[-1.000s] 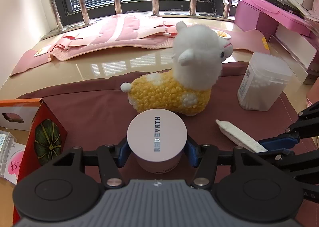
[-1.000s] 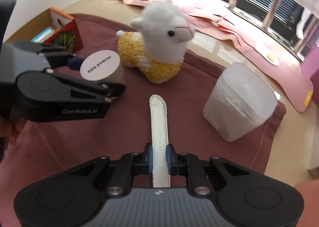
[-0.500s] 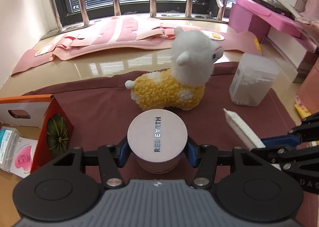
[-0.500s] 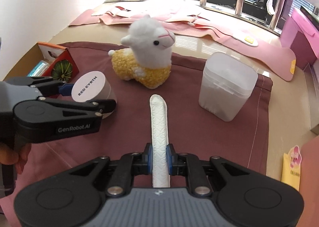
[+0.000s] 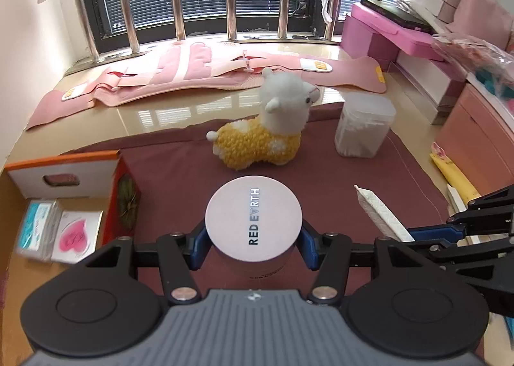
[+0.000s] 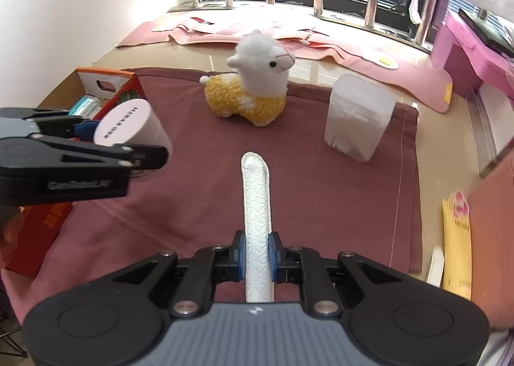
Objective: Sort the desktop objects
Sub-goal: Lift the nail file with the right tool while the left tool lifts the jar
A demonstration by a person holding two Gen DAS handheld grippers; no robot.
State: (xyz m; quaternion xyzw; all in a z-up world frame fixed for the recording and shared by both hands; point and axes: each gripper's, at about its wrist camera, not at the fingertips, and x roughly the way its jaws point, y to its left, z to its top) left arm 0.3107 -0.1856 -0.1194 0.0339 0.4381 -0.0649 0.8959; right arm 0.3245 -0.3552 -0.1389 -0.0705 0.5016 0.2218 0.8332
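My left gripper (image 5: 253, 245) is shut on a round pale pink jar (image 5: 253, 218) with RED EARTH printed on its lid, held above the maroon cloth (image 5: 180, 173). In the right wrist view the same jar (image 6: 128, 125) hangs at the left, over the edge of an orange box (image 6: 109, 75). My right gripper (image 6: 256, 253) is shut on a long white embossed packet (image 6: 256, 202) that sticks out forward; that packet (image 5: 379, 215) shows at the right of the left wrist view. A yellow and white alpaca plush (image 5: 263, 131) stands on the cloth beyond both.
A clear tub of cotton swabs (image 5: 363, 125) stands right of the plush. The orange box (image 5: 64, 170) at the left holds small packets, one with a pink heart (image 5: 75, 236). Yellow packets (image 6: 456, 237) lie off the cloth at the right. Pink mats (image 5: 180, 73) lie by the window.
Both grippers have risen and pulled back with the jar and the packet still held; the plush and swab tub look smaller and farther. The box's inside has come into view.
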